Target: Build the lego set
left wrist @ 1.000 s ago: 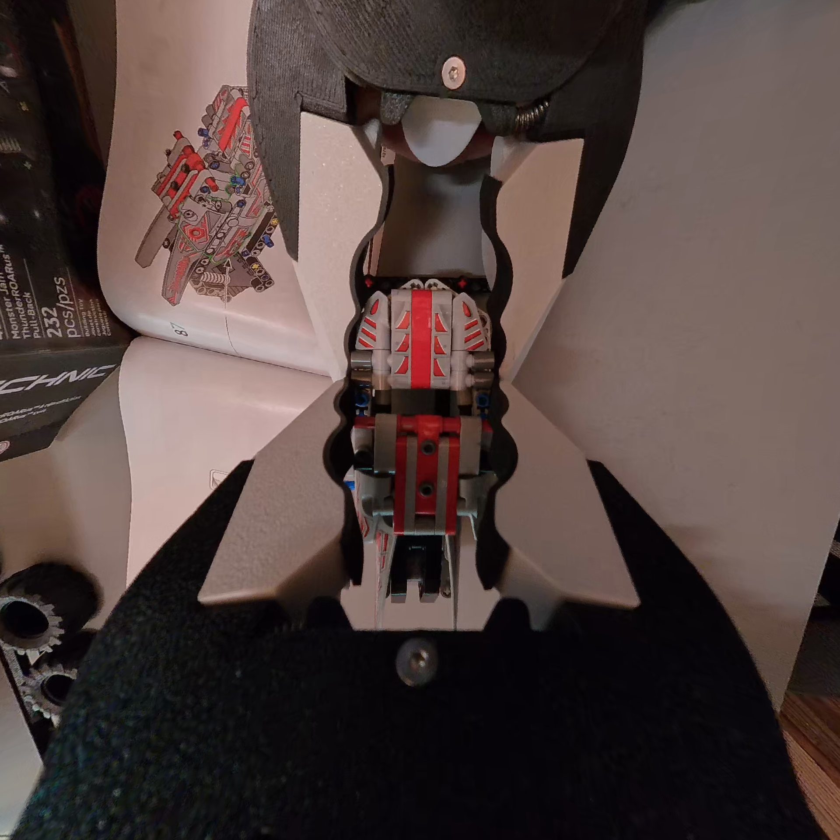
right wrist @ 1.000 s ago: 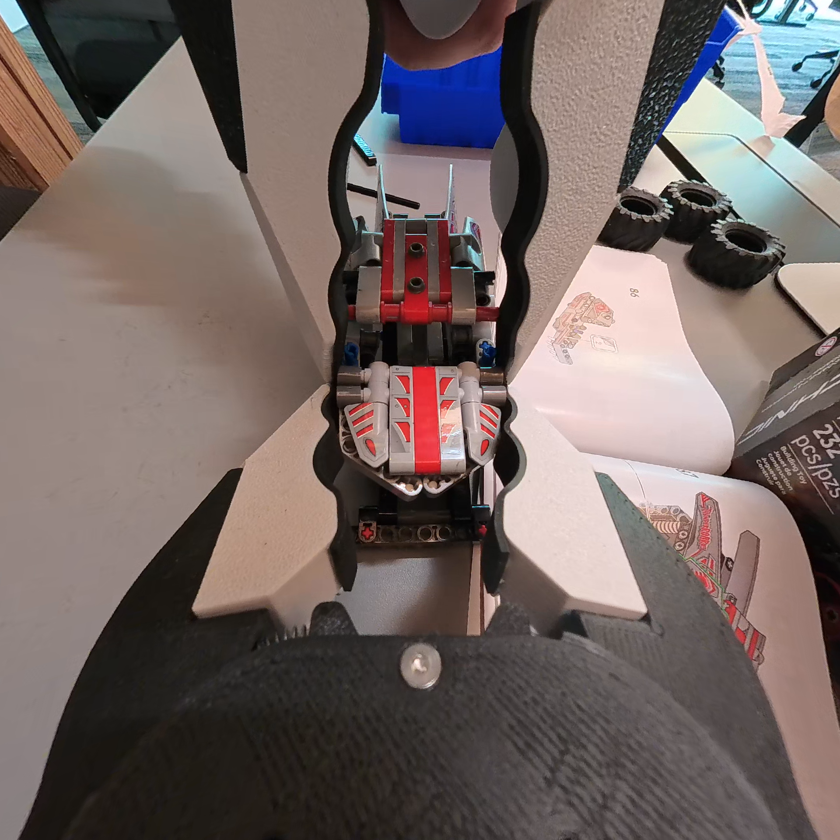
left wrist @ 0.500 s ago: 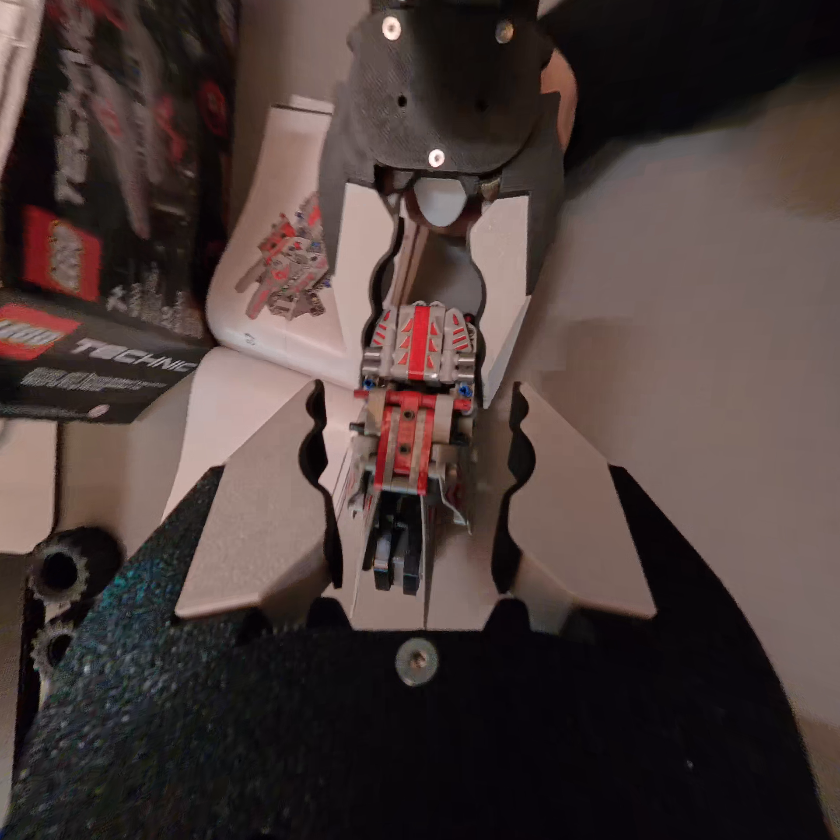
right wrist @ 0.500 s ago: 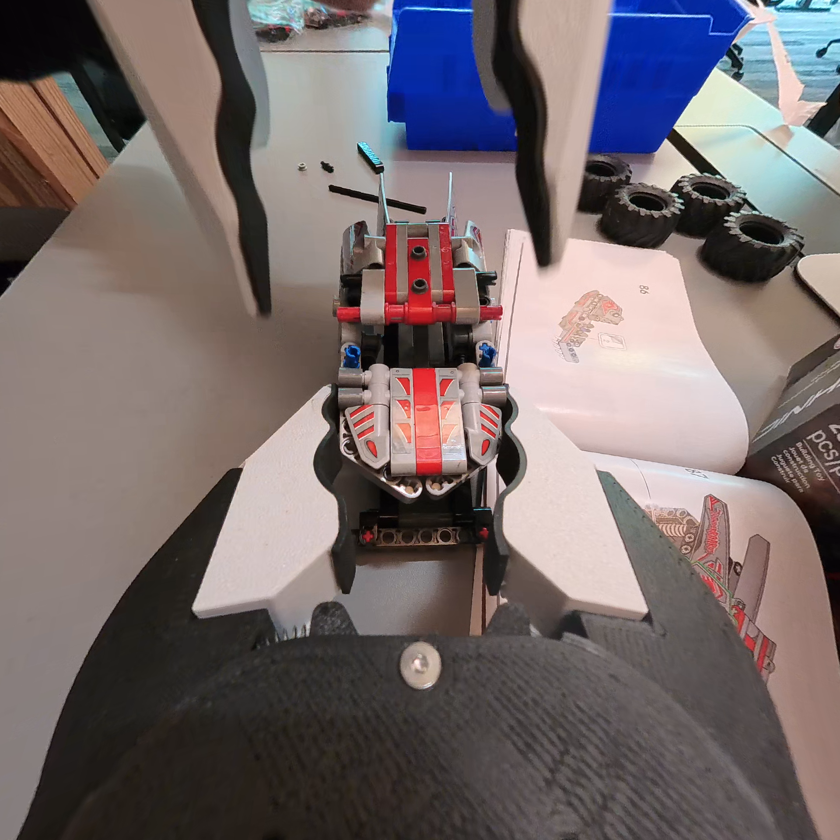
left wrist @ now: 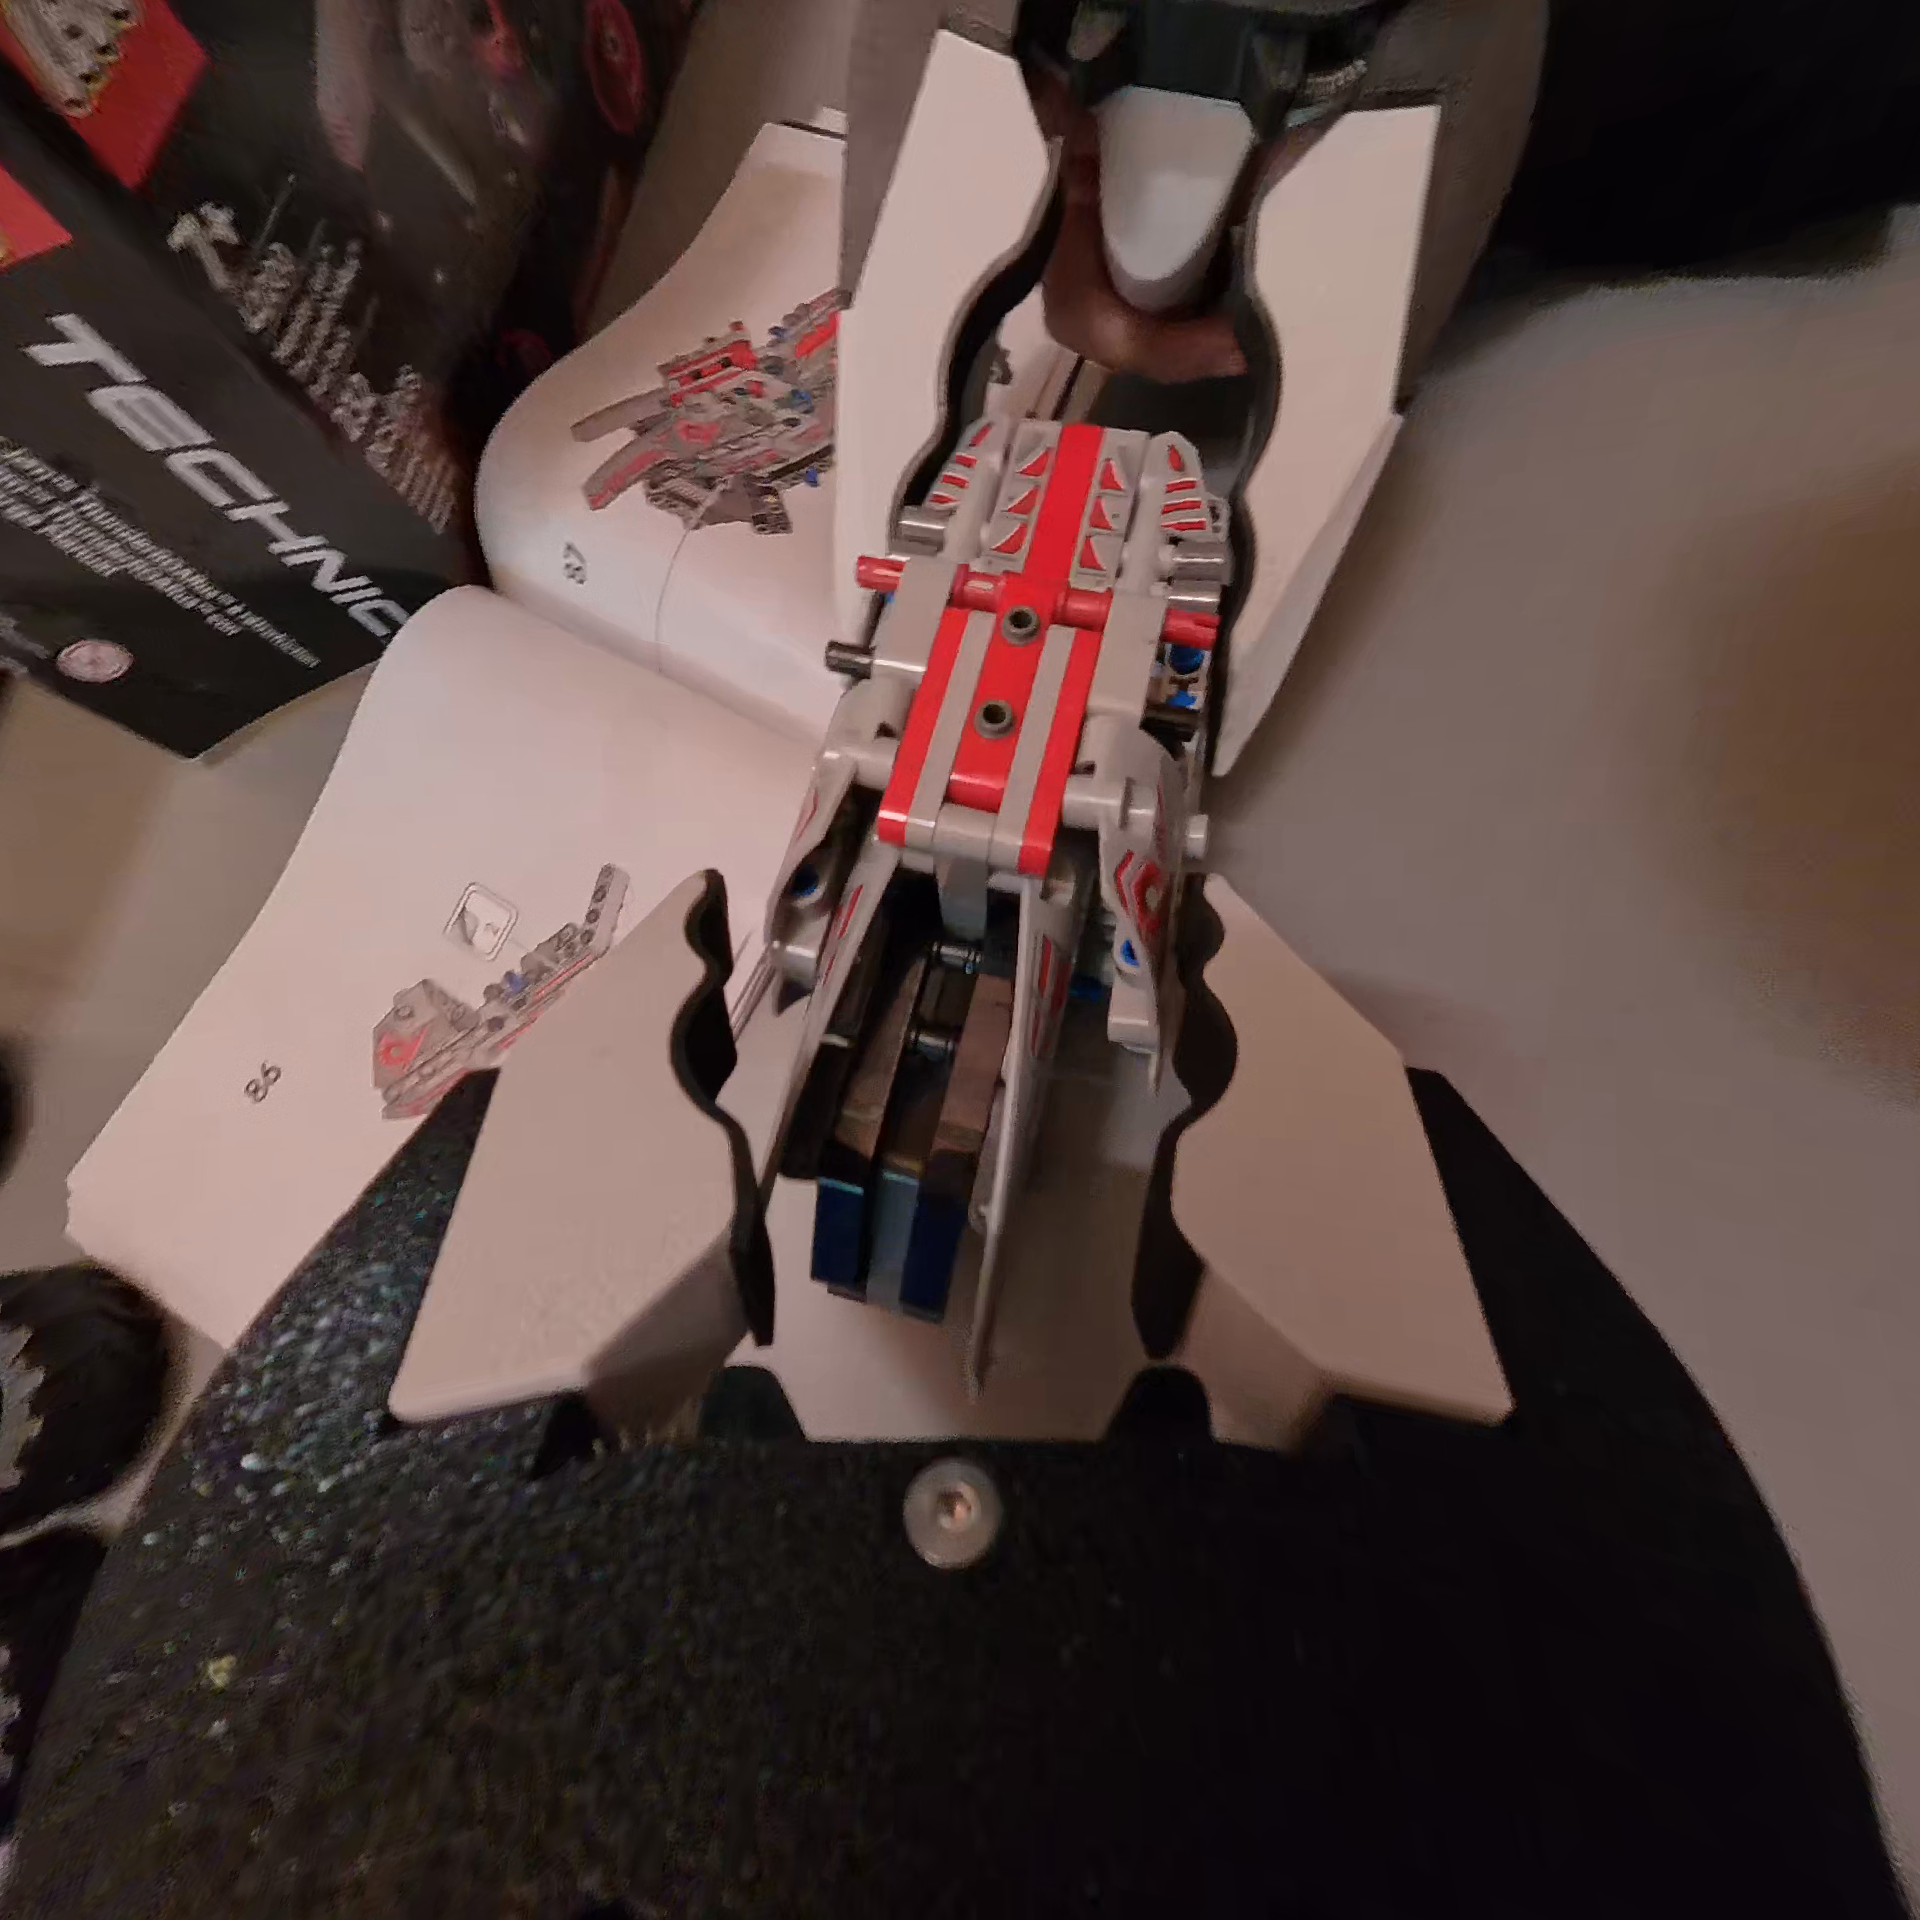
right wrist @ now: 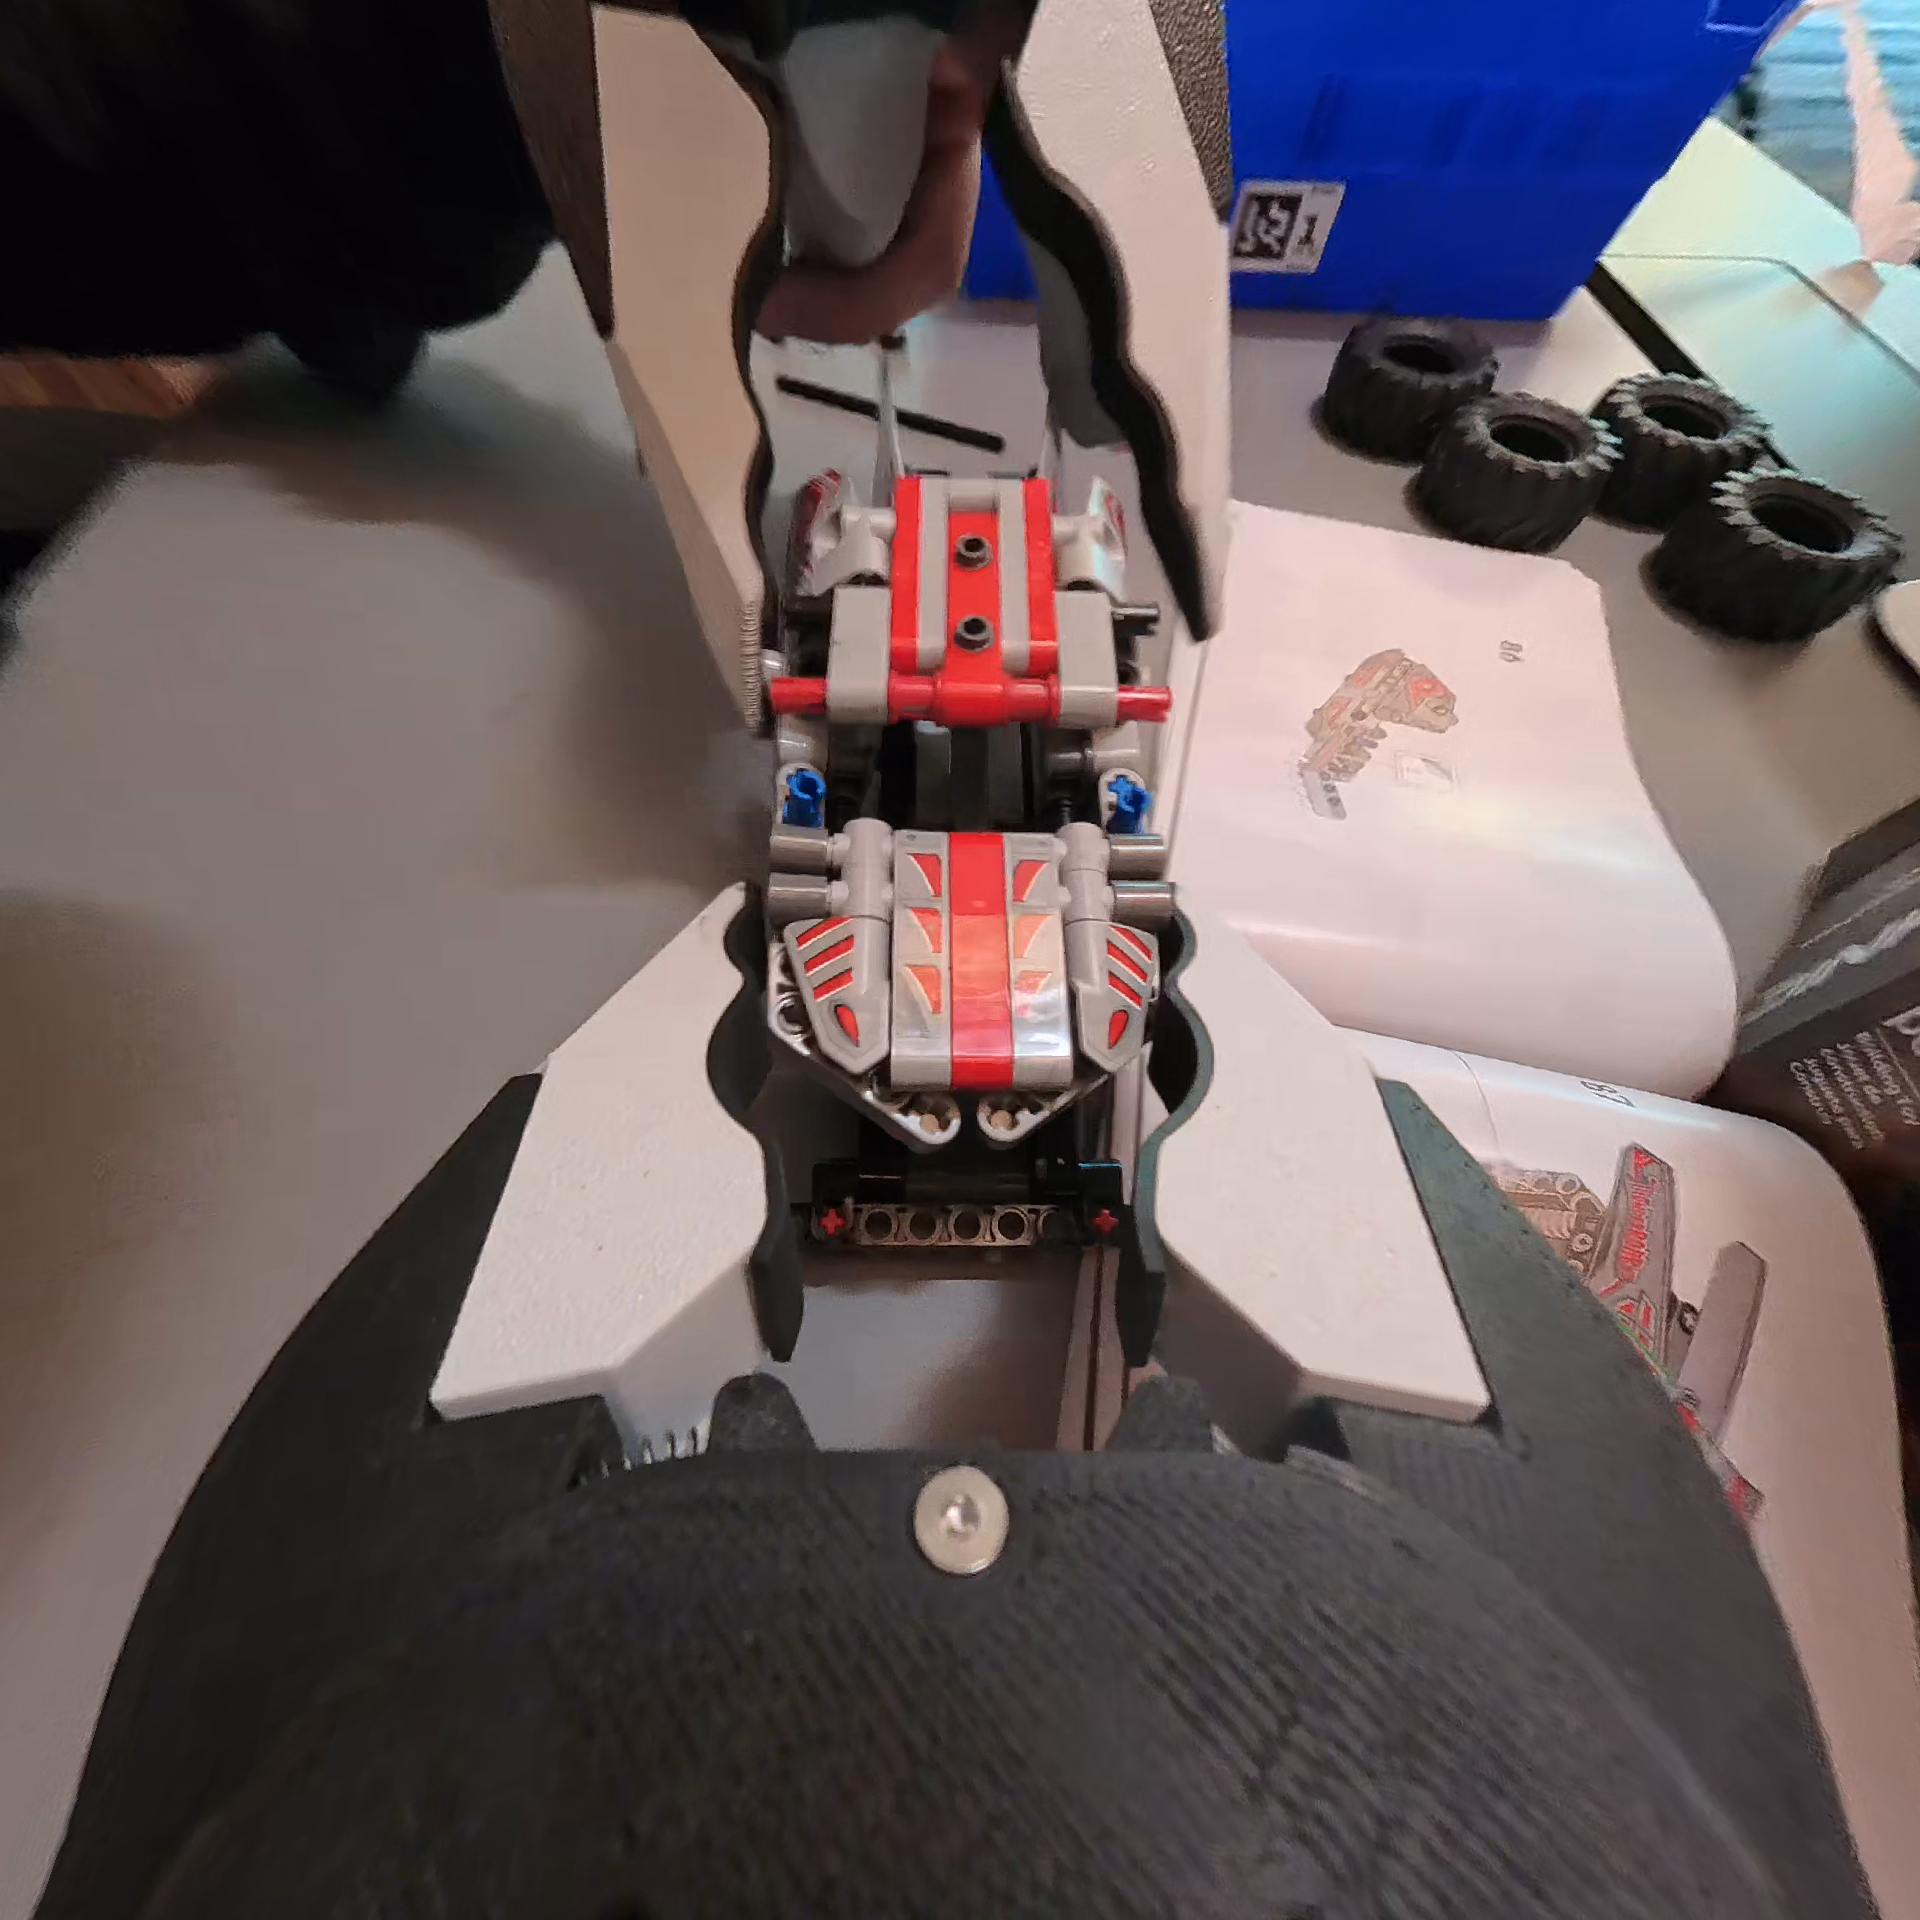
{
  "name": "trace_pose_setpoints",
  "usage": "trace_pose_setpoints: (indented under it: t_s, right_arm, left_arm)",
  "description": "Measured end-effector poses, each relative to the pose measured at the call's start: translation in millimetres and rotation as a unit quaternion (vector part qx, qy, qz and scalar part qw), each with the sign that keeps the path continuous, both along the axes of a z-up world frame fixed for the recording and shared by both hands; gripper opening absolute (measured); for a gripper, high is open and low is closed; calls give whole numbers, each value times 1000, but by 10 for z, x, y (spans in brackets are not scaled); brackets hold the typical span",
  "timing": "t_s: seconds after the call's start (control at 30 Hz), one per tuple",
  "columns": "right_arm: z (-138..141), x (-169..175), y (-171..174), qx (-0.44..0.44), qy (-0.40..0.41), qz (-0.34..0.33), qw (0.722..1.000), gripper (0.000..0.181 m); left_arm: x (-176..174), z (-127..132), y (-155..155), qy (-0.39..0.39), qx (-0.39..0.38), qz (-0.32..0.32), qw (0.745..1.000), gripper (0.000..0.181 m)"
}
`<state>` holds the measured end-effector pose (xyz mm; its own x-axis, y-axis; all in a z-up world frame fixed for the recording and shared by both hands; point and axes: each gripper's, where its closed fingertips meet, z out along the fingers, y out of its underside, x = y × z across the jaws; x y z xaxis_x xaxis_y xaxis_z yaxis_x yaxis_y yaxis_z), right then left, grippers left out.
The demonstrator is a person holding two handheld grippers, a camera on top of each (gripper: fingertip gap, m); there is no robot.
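Observation:
The red and grey lego car stands on the grey table, without wheels. My right gripper is shut on its front hood, one finger on each side. My left gripper is open, and its fingers straddle the car's rear with a small gap on the left side. In the right wrist view the left gripper comes in from the far end. In the left wrist view the right gripper holds the far end of the car.
An open instruction booklet lies right of the car, with a black set box beside it. Several black tyres sit at the back right. A blue bin stands behind them. A thin black axle lies behind the car. Tip to tip, the grippers are about 4 cm apart.
My left gripper let go of the car's rear, opened and pulled back, then came forward again with open fingers around the rear. My right gripper stayed shut on the front.

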<state>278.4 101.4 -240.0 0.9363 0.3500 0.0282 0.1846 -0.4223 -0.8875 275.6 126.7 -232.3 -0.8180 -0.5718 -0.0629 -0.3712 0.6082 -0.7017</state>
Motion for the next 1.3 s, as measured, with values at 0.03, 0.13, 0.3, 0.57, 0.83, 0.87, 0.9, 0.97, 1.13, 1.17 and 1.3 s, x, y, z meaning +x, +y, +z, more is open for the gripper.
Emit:
trace_pose_setpoints:
  t_s: [0.03,0.13,0.3,0.57,0.83,0.87,0.9,0.97,1.13,1.17,1.3]
  right_arm:
    - [-5,-3,1,2,-11,0,1000,73]
    - [-3,-24,-24,7,-20,12,1000,71]
    - [3,-41,-31,19,-43,15,999,70]
    - [20,-84,-28,37,-71,14,997,70]
    - [18,-120,-24,7,0,38,999,69]
    - [23,-124,-28,6,7,42,999,69]
    - [24,-121,-25,8,3,41,999,69]
    - [24,-119,-18,13,-9,39,999,69]
    - [17,-118,-10,13,-16,36,999,67]
    - [16,-120,-11,12,-15,37,999,67]
    - [11,-124,-11,11,-15,39,999,67]
  left_arm:
    - [-19,-12,-33,3,1,-13,1000,82]
    - [-52,-13,-103,-2,7,-34,999,75]
    - [-73,5,-118,-36,0,-43,998,74]
    - [-119,38,-134,-92,-29,-60,993,72]
    - [-132,24,-122,-60,-61,-66,994,71]
    - [-132,22,-122,-59,-58,-67,994,72]
    - [-130,21,-121,-58,-57,-67,994,72]
    - [-129,22,-118,-62,-53,-70,994,72]
    - [-133,25,-110,-63,-53,-72,994,71]
    - [-137,24,-110,-62,-54,-72,994,72]
    - [-141,23,-111,-61,-56,-71,994,71]
